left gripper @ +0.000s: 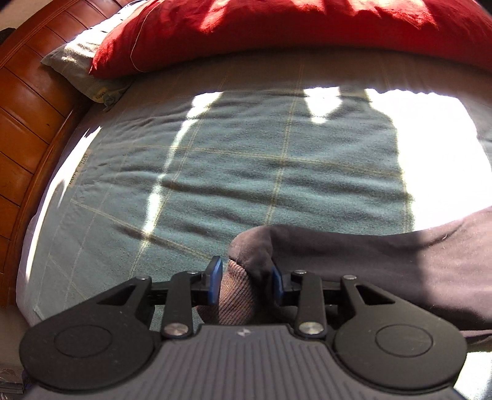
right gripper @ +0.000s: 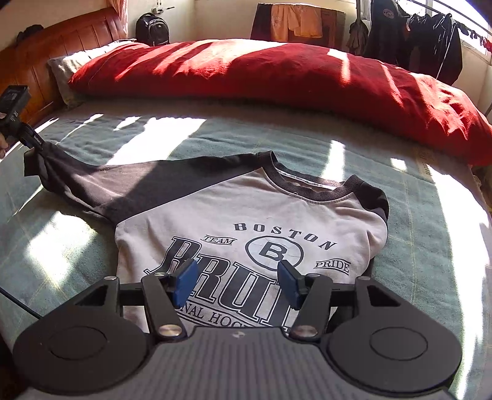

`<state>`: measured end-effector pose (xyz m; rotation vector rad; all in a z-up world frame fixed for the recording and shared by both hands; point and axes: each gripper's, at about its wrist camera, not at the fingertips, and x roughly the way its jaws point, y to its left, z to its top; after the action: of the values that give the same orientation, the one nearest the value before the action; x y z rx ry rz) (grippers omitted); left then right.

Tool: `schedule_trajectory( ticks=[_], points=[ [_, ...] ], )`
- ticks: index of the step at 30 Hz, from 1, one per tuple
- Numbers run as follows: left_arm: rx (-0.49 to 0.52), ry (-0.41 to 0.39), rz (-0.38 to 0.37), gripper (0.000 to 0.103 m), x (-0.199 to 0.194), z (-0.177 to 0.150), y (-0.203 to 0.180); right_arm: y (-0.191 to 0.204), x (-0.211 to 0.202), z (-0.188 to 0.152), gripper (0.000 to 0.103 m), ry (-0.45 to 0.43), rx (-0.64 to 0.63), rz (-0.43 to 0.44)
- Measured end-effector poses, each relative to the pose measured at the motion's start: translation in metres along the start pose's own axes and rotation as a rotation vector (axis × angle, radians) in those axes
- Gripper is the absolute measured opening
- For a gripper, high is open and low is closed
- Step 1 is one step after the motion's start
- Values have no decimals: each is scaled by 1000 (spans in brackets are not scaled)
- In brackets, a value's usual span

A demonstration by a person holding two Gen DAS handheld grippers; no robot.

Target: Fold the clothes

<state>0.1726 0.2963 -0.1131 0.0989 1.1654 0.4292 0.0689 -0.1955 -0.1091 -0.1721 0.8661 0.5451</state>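
Observation:
A grey sweatshirt (right gripper: pixel 215 209) with dark raglan sleeves and a Boston Bruins print lies face up on the bed. Its left sleeve (right gripper: pixel 101 181) stretches out toward my left gripper (right gripper: pixel 33 143), which holds the bunched end raised off the cover. In the left wrist view the ribbed cuff (left gripper: pixel 238 292) fills the gap between the blue pads of my left gripper (left gripper: pixel 247 277), and dark sleeve cloth (left gripper: pixel 369 261) drapes over the right-hand pad. My right gripper (right gripper: pixel 238 277) hangs open above the printed chest, with nothing between its pads.
A green checked bed cover (right gripper: pixel 415 246) lies under the sweatshirt. A long red duvet (right gripper: pixel 276 70) lies across the far side, over a grey pillow (left gripper: pixel 73 64). A wooden headboard (left gripper: pixel 27 107) is on the left. A backpack (right gripper: pixel 152 29) and hanging clothes (right gripper: pixel 415 40) stand behind.

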Motion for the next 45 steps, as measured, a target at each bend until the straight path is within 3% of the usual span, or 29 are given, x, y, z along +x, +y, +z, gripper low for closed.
schedule_trajectory(
  ticks=[7,12,16,20,24,27,32,36,40,45],
  points=[
    [-175,-13,-9,50,-1,8,39,8,4,6,62,-1,-3,18],
    [-346,70,-103,49,19,-31,40,14,7,10,62,-7,2,30],
    [-582,127,-172,47,52,-70,40,18,9,13,62,-5,-16,25],
    [-783,102,-200,46,71,-89,48,20,12,14,62,8,-33,11],
    [-846,24,-165,44,70,-89,44,22,16,12,62,27,-16,18],
    [-872,-23,-209,18,68,-86,44,29,20,13,62,34,-24,30],
    [-983,-92,-320,18,66,-90,53,41,23,16,62,25,-68,40],
    [-1075,-73,-369,21,84,-99,60,44,27,18,64,33,-53,55],
    [-1037,-104,-330,17,85,-94,55,46,30,18,64,43,-54,55],
    [-887,-127,-203,15,47,-92,55,50,30,20,64,43,-79,48]
  ],
)
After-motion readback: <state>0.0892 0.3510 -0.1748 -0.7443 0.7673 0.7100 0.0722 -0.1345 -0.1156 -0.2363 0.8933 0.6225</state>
